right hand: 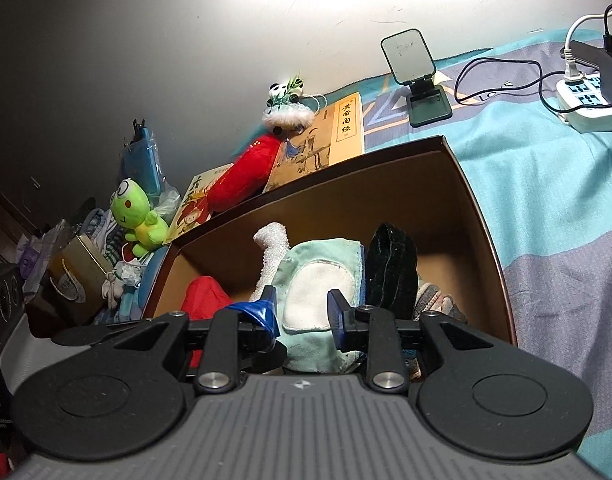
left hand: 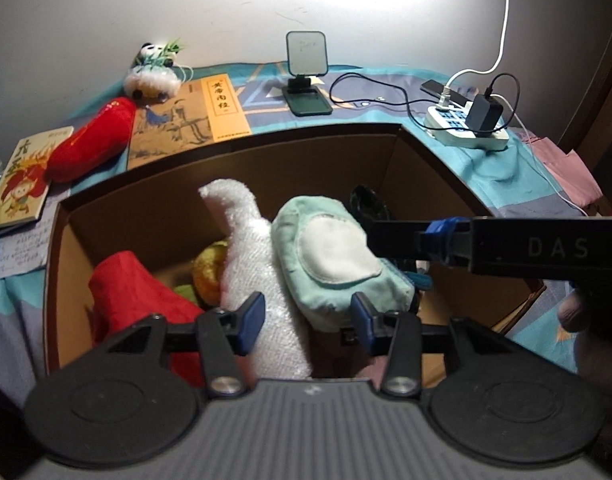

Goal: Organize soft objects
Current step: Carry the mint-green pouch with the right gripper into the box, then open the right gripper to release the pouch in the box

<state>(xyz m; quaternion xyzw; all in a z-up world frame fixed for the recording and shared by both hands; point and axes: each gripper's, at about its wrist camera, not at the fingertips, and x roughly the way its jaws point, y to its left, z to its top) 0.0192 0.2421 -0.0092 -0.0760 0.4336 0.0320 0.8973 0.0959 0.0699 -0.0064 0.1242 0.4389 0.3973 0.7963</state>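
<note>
A brown cardboard box (left hand: 266, 156) (right hand: 477, 216) holds soft things: a white fuzzy plush (left hand: 250, 256) (right hand: 272, 246), a mint-green plush with a white patch (left hand: 333, 260) (right hand: 317, 296), a red cloth (left hand: 134, 292) (right hand: 204, 296), a yellow plush (left hand: 210, 272) and a black velvet piece (right hand: 389, 272). My left gripper (left hand: 307, 320) hovers open over the white and mint plushes. My right gripper (right hand: 302, 314) is open around the mint plush; it shows in the left wrist view (left hand: 485, 246). A red plush (left hand: 90, 140) (right hand: 246, 172), a panda toy (left hand: 156, 68) (right hand: 286, 108) and a green frog plush (right hand: 136, 216) lie outside the box.
Books (left hand: 194, 116) (right hand: 325, 140) lie behind the box. A phone stand (left hand: 306, 76) (right hand: 417, 80), a power strip (left hand: 465, 128) (right hand: 585, 100) with cables, and a cluttered pile (right hand: 86, 272) at the left sit on the blue cloth.
</note>
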